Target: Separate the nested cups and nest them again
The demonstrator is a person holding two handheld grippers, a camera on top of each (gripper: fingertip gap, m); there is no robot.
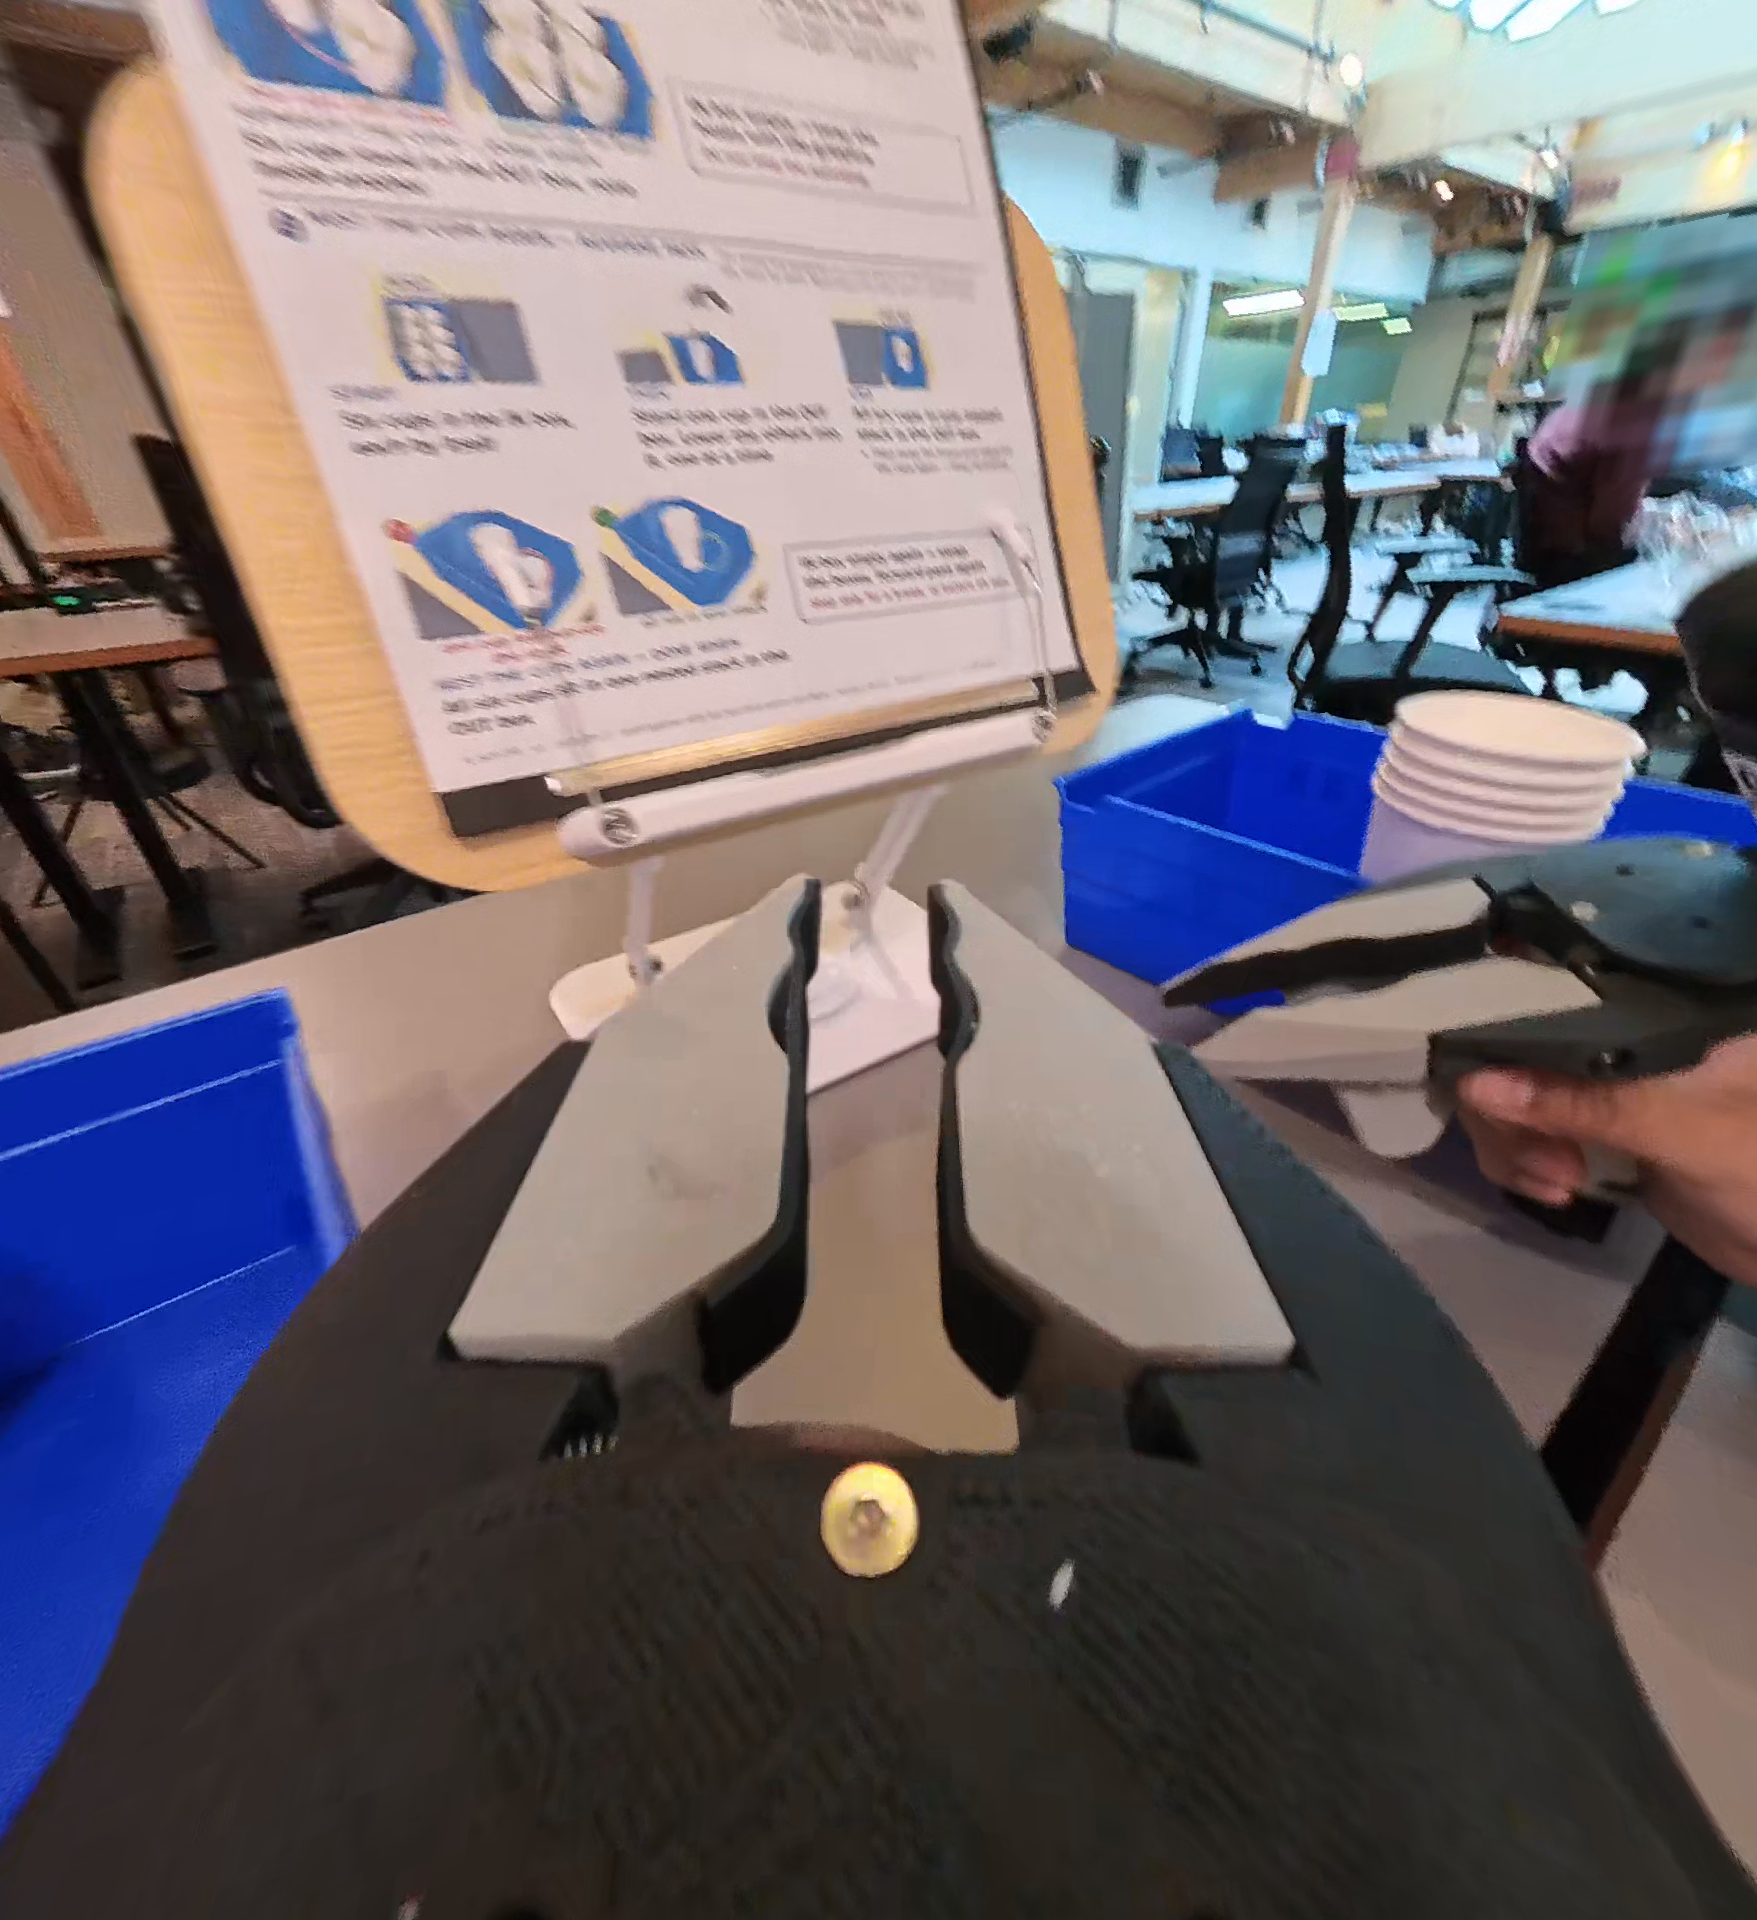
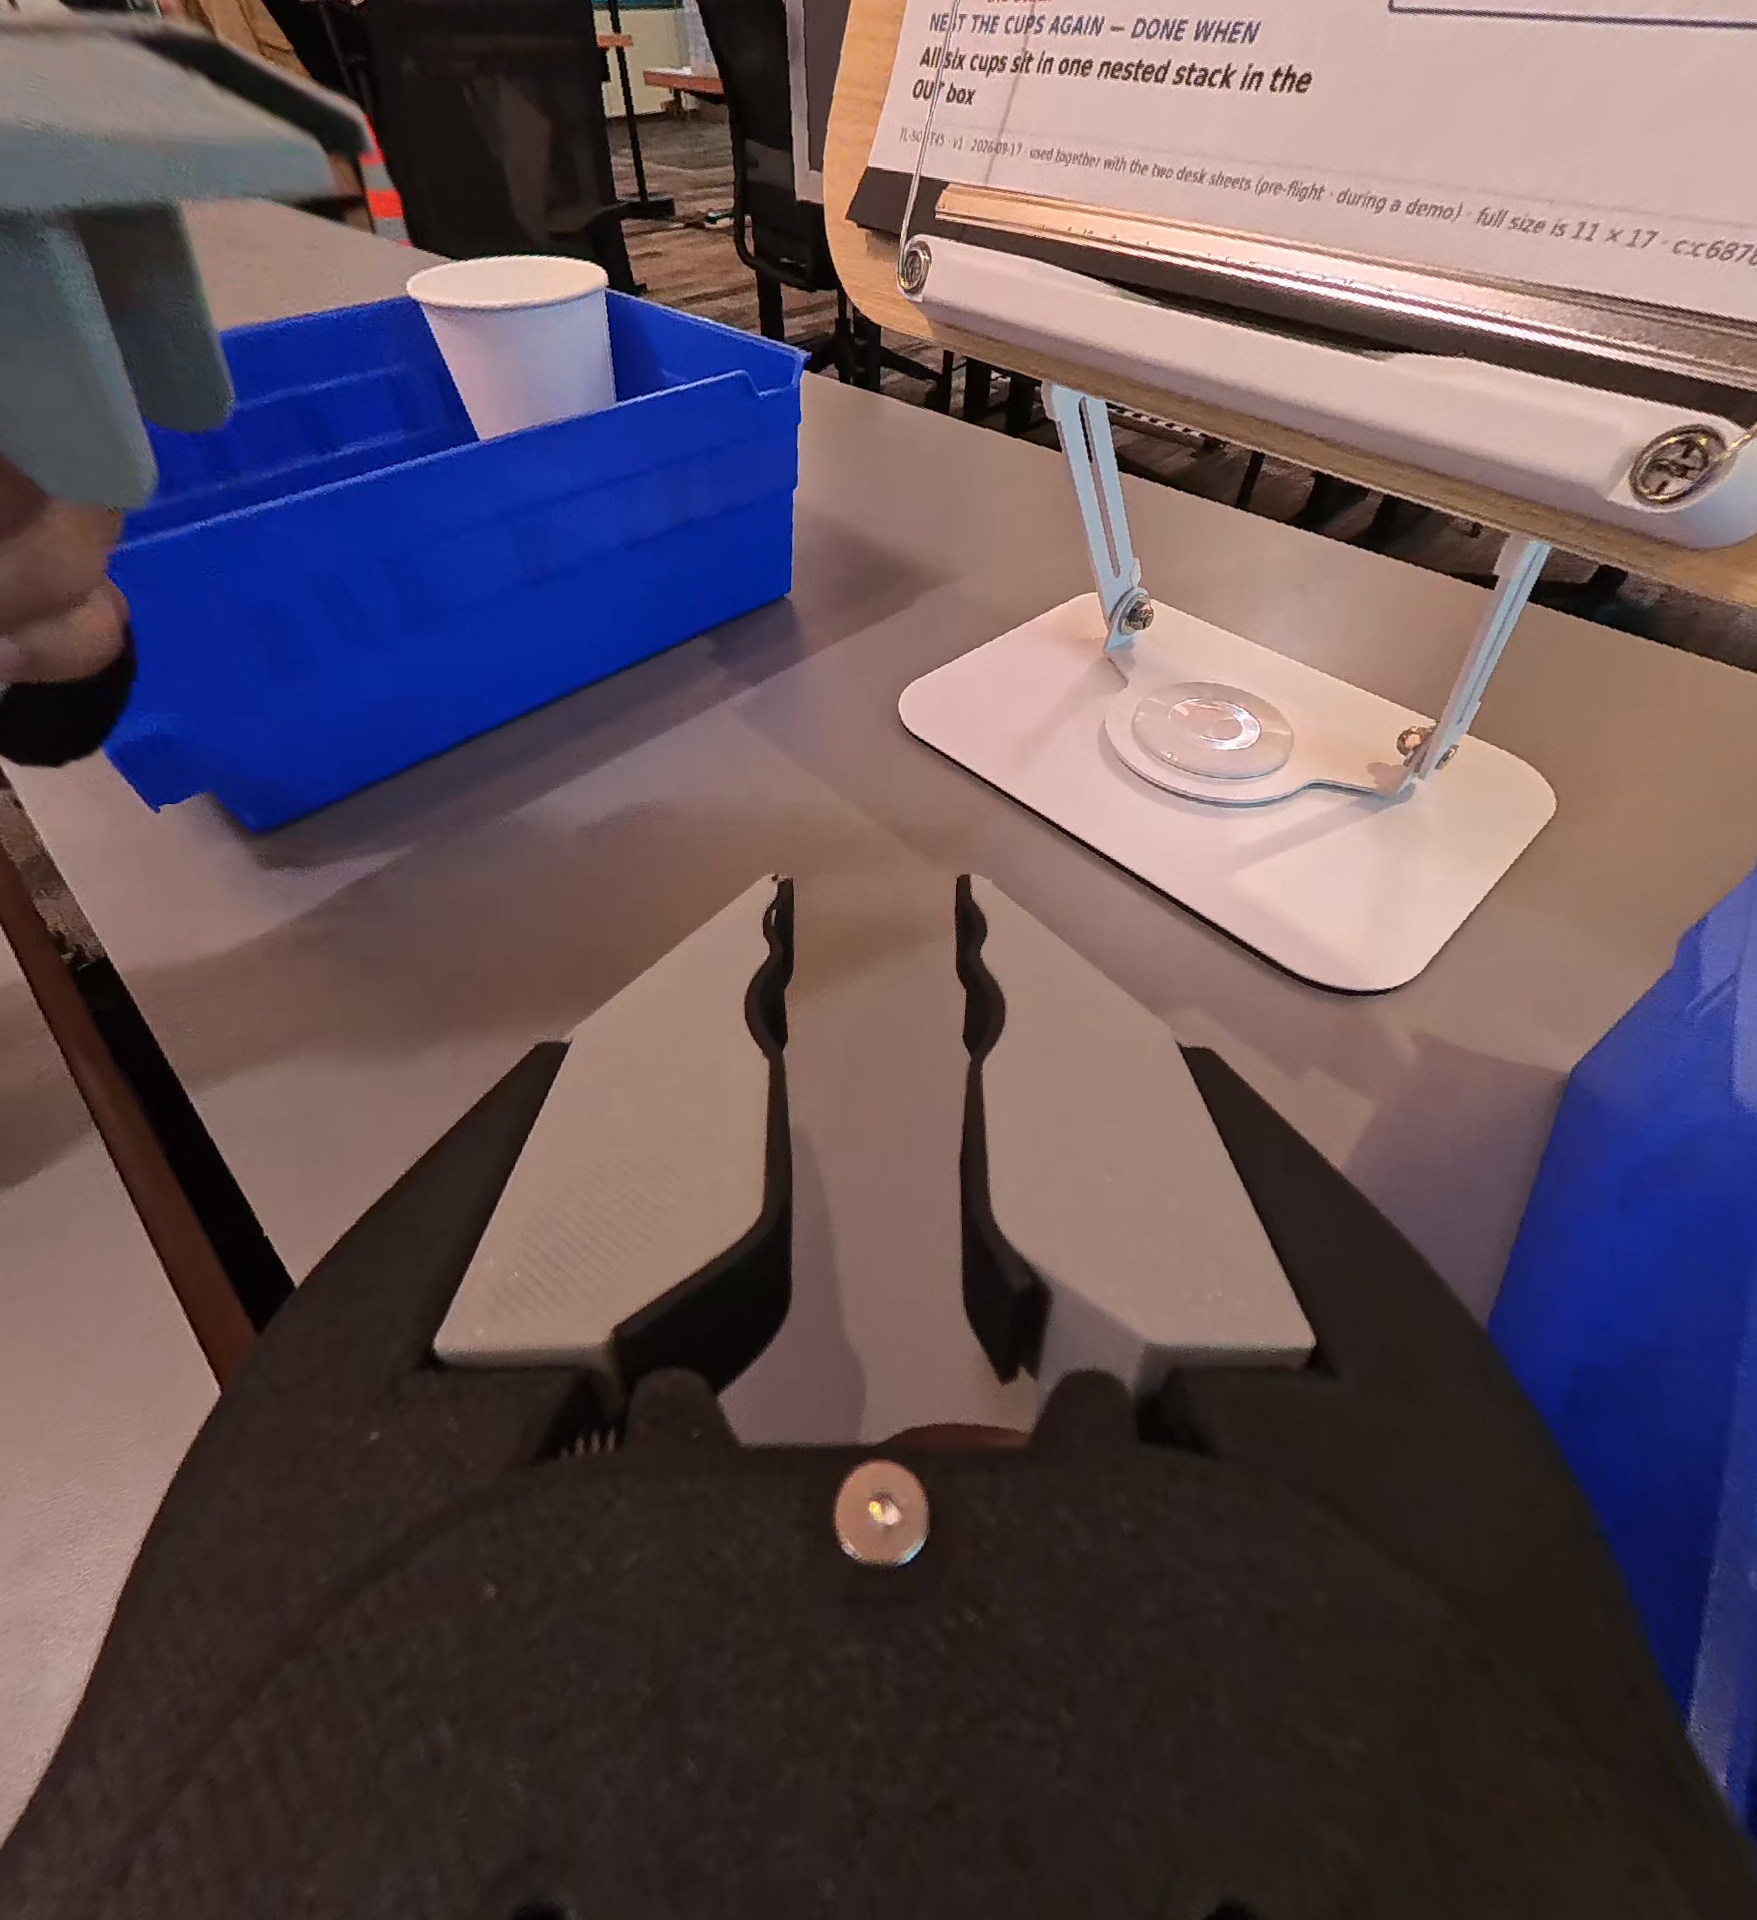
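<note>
A stack of several nested white cups (image 1: 1497,790) stands in the blue bin (image 1: 1217,842) at the right of the grey table. A single white cup (image 2: 521,343) stands upright in the other blue bin (image 2: 458,592) at the left. My left gripper (image 1: 872,904) is open and empty, held above the table and pointing at the stand between the bins. My right gripper (image 2: 872,894) is open and empty over the bare table in front of the stand. In the left wrist view it (image 1: 1373,987) shows side-on, in front of the cup stack, held by a hand.
A white stand (image 2: 1227,831) holds a wooden board with an instruction sheet (image 1: 645,416) at the table's back middle. The left bin's wall (image 1: 105,1195) is close on my left. The right bin (image 2: 1684,1299) is close on my right. The left gripper (image 2: 74,208) shows at upper left. Office chairs and desks stand behind. Some 15 cm of space lies between my two pairs of fingers.
</note>
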